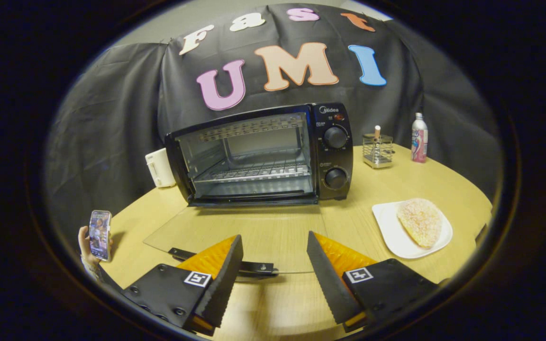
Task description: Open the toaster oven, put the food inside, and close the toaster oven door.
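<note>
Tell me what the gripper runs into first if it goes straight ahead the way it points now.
Most likely the toaster oven's door: it lies open flat on the table, its handle just ahead of the open gripper. If the gripper rides above the glass, it would pass into the toaster oven and meet the rack. Height is unclear.

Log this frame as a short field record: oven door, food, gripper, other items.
oven: toaster oven, glass door folded down flat, rack bare
food: pastry on white plate, beyond the right finger
gripper: gripper open, holding nothing, door handle between fingers
other: bottle, wire holder, hand holding phone
</note>
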Demonstrator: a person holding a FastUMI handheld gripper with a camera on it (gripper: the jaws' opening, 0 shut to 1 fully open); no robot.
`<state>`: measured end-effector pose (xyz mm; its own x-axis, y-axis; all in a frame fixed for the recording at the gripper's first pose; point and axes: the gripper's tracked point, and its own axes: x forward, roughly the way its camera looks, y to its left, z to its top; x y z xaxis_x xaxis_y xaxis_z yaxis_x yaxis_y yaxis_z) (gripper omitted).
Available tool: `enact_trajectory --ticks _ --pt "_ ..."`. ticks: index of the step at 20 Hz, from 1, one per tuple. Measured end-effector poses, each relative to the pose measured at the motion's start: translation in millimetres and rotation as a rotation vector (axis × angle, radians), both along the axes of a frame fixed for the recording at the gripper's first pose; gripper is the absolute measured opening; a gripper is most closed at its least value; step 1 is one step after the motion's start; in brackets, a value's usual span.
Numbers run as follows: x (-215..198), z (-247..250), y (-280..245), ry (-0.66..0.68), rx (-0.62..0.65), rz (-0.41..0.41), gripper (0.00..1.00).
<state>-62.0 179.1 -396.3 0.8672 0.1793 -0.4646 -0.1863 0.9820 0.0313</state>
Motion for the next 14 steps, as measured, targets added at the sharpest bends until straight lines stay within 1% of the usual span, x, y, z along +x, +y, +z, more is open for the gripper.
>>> enact_trajectory --ticks 4,7,9,11,14 --pt "-2.8 9.7 -1.4 -0.011 0.006 0.017 0.87" --pt "-3.7 25.8 -20.8 -0.034 -0.014 0.002 0.87" --pt "-4.9 41.3 -40.7 -0.063 -0.019 -0.027 0.87" --pt "-4.7 52.5 -66.1 -0.083 -0.028 -0.072 0.87" --pt "-5.2 67.2 -120.1 -0.114 -0.062 -0.19 0.87"
